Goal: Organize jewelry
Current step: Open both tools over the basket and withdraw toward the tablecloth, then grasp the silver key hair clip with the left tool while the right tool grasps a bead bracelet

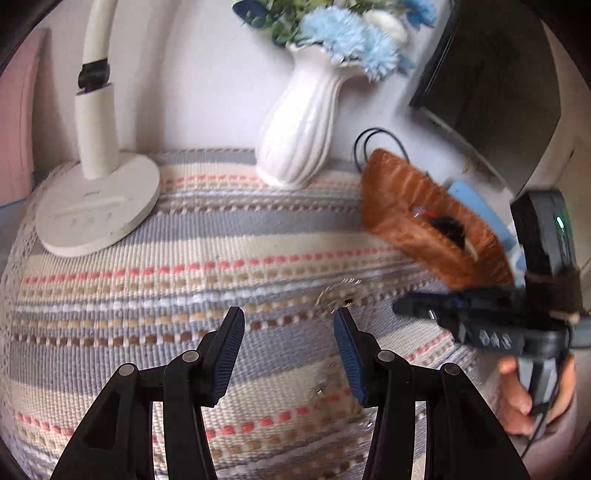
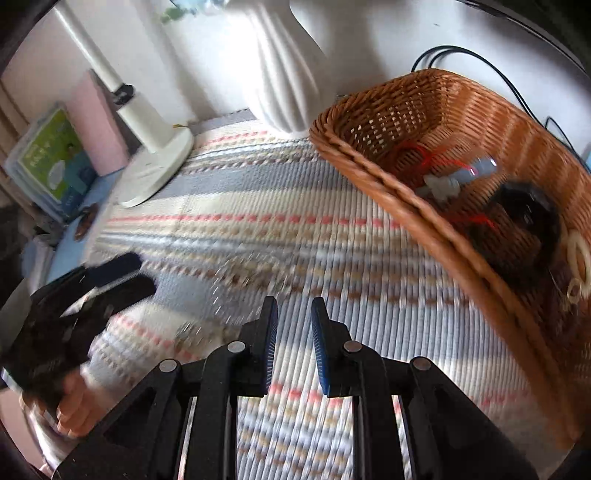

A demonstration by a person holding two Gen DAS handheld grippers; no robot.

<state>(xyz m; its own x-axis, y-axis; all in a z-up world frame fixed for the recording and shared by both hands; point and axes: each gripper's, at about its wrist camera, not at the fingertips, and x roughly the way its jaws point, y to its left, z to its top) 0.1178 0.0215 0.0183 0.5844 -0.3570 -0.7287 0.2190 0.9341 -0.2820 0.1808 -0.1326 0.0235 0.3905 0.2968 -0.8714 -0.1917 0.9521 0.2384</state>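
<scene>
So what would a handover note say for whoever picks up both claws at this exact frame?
Left claw: open, empty, low over the mat.
Right claw: open with a narrow gap, empty, beside the basket.
Chain: a thin silvery piece, blurred, lying on the mat just ahead of the left claw, outside the basket.
Done: several items already sit in the basket; too blurred to name.
Left: pick up the chain and put it in the basket.

Domestic room: a striped woven table runner (image 1: 229, 236) bore a white fluted vase (image 1: 299, 125) of artificial flowers (image 1: 343, 29) and a desk lamp (image 1: 98, 192).
</scene>
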